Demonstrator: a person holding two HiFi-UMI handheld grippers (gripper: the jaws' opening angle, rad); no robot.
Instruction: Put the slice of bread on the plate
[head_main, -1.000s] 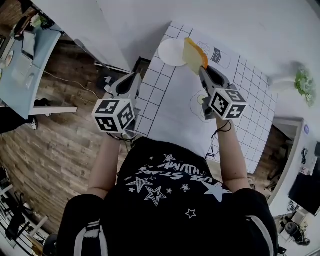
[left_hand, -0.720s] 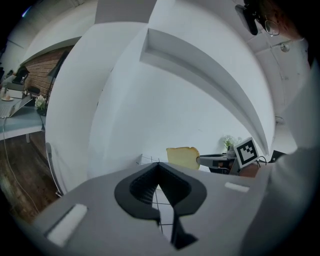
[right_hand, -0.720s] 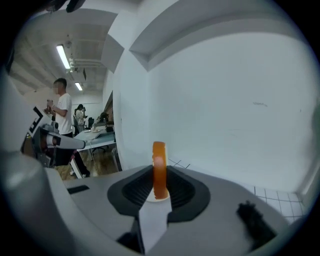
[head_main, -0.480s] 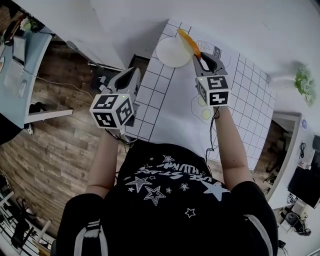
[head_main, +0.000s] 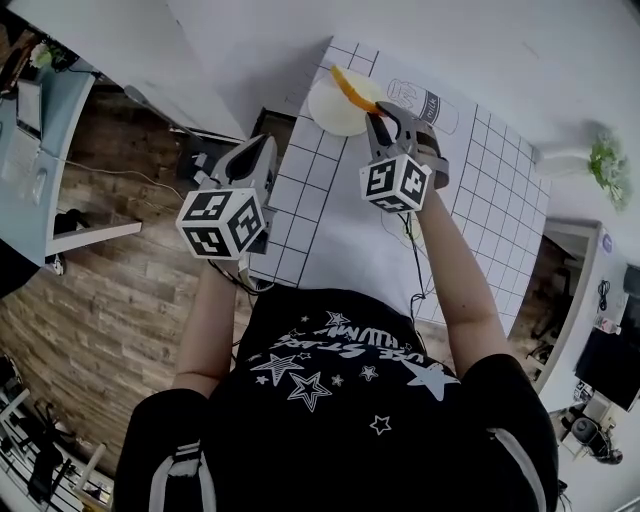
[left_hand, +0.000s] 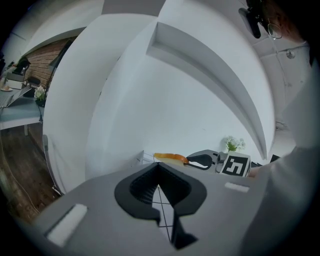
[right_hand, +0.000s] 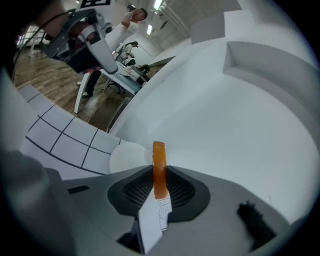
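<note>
A slice of bread (head_main: 349, 88) with an orange crust is clamped in my right gripper (head_main: 372, 112), whose jaws are shut on its near end. The slice hangs over the right part of the round white plate (head_main: 330, 108) at the far end of the table. In the right gripper view the bread (right_hand: 159, 167) stands edge-on between the jaws, with the plate (right_hand: 127, 156) just beyond and to the left. My left gripper (head_main: 256, 160) hovers over the table's left edge, shut and holding nothing. From the left gripper view the bread (left_hand: 170, 158) looks nearly level.
The table carries a white mat (head_main: 340, 215) with a grid border and printed outlines, among them a milk carton drawing (head_main: 425, 100). A white wall (head_main: 520, 60) rises right behind the plate. Wooden floor (head_main: 110, 270) lies past the table's left edge.
My right gripper has carried the bread left and down to the plate and rolled, turning the slice from face-on to nearly flat. The left gripper has drifted only slightly.
</note>
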